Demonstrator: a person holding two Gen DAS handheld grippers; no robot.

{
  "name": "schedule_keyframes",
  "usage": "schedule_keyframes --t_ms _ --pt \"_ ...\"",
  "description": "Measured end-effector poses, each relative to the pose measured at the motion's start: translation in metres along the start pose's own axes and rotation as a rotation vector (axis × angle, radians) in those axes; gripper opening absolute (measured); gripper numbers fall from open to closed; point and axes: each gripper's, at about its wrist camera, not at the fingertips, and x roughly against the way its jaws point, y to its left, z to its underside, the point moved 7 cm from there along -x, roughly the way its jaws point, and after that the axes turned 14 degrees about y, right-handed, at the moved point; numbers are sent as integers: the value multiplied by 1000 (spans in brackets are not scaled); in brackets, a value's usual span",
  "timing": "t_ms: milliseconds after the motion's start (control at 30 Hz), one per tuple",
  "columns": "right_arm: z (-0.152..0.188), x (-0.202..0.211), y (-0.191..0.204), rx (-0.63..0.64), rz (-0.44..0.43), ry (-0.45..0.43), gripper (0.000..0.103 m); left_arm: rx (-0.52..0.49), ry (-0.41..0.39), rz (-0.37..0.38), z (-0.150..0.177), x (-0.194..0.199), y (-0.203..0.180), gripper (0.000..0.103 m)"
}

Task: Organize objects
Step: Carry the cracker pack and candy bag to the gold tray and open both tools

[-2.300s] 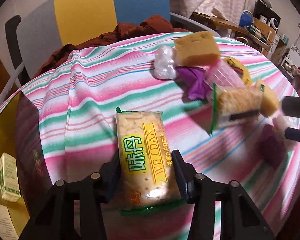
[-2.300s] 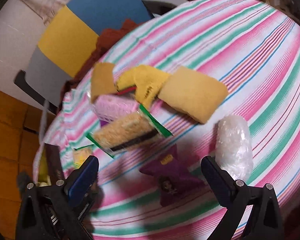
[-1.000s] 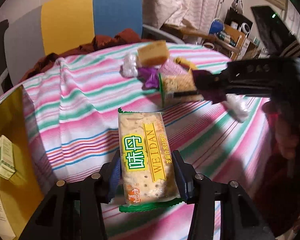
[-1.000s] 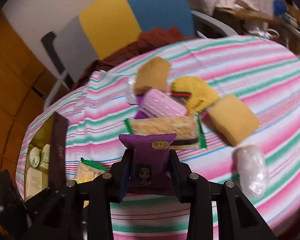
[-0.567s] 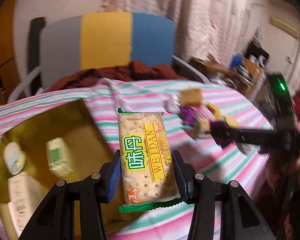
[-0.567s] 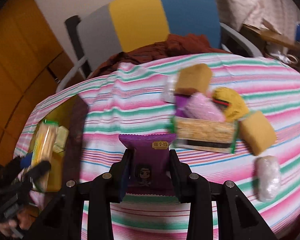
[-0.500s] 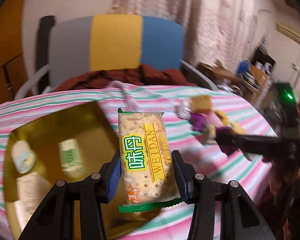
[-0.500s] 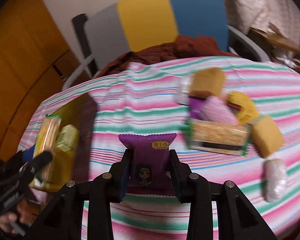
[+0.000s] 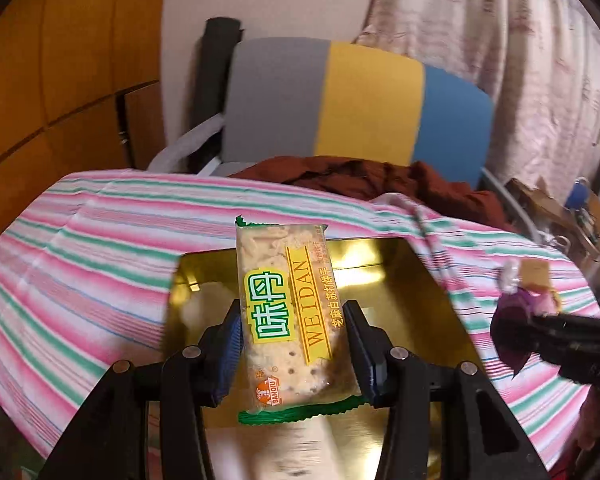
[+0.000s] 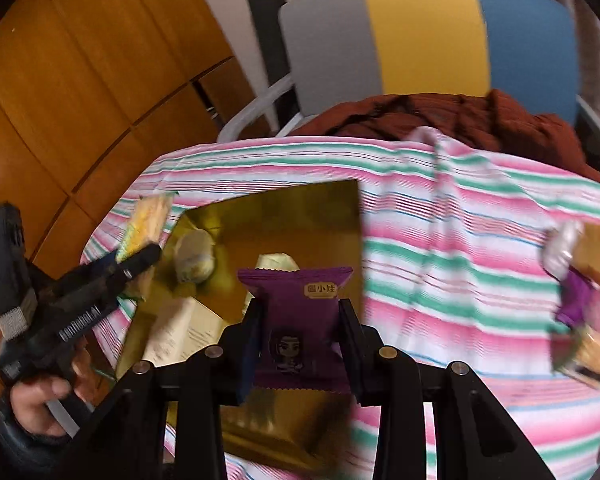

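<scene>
Evidently light and brittle, the cracker packet [image 9: 290, 322] sits pinched at its long edges in the left gripper [image 9: 292, 354], while the right gripper [image 10: 300, 354] pinches the soft purple sachet [image 10: 300, 320] likewise.

Cracker pack [image 9: 290, 322] and purple snack packet [image 10: 302, 322] held above gold box [image 10: 284, 216].

The cracker pack [image 9: 291, 332] hides much of the gold box [image 9: 416, 300] floor in the left wrist view, and the box's near end is blurred and cut off by the lower edge. In the right wrist view the purple packet [image 10: 300, 320] covers part of the box's contents, too blurred to name. The pile [image 10: 588, 292] at the right edge is smeared and cut off.
</scene>
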Motion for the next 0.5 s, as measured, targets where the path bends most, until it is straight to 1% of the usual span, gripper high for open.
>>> schedule_keyframes --t_ms 67,100,133,167,200,233,267,333,367,433,467,500 --pt "-13 -7 16 17 -16 0 38 27 10 -17 4 -3 17 50" --pt "-21 -9 27 25 -28 -10 39 43 12 -20 5 -5 23 54" --pt "-26 -10 34 30 -38 -15 42 58 13 -26 7 -6 29 59" --pt "-32 -11 42 35 -49 -20 47 66 19 -28 9 -8 34 60" --pt "-34 -12 46 36 -49 -24 56 77 23 -29 12 -10 39 60" --pt "-35 -13 50 42 -48 -27 61 86 26 -34 15 -10 42 60" --pt "-35 -14 54 49 -48 -28 62 93 31 -39 19 -11 46 60" --pt "-29 -17 60 59 -37 -19 73 112 35 -44 26 -11 52 60" --pt "-26 -18 61 62 -29 -18 76 118 35 -46 30 -10 54 60" --pt "-18 -20 62 71 -17 -15 86 131 27 -46 35 -7 56 60" --pt "-14 -20 62 72 -2 -18 89 133 21 -45 36 -4 55 60" --pt "-10 -20 61 78 15 -27 95 136 14 -45 38 -1 54 60"
